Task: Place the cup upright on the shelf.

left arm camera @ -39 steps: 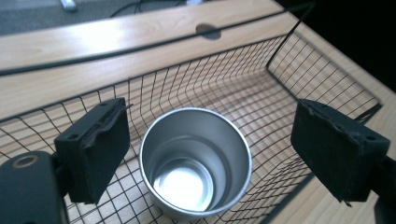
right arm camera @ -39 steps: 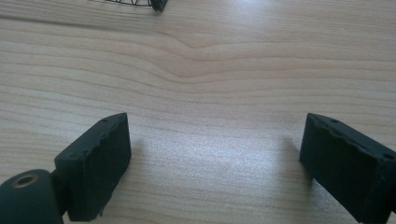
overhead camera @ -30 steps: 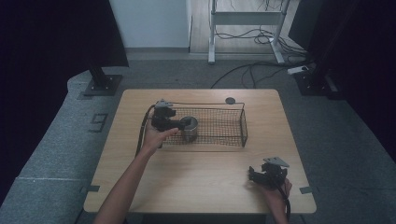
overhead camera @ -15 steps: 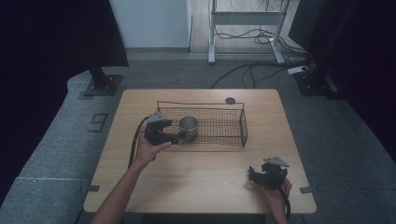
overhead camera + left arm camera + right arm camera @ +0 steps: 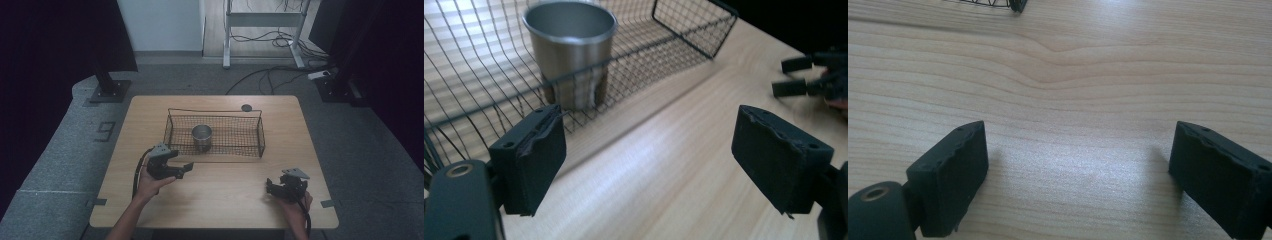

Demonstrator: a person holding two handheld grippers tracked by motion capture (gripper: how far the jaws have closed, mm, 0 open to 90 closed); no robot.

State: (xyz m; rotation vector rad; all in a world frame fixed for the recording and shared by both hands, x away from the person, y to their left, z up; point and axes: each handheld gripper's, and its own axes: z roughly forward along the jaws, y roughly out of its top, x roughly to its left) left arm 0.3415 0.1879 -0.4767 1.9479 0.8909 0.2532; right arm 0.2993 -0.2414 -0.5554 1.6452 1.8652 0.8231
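Now that the left gripper [image 5: 186, 169] has drawn back from the basket [image 5: 260, 134], jaws empty, apart and just closing slightly, the metal cup [image 5: 202, 136] stands upright inside: placement looks done; right gripper [image 5: 272, 186] rests wide open

The high view is pretty dim and soft, with the room's edges nearly black. Up close, window-ish light stripes glare off the wooden table [image 5: 1088, 65], the steel cup [image 5: 570, 50] shines, and the near black pads [image 5: 950, 177] look a bit fuzzy
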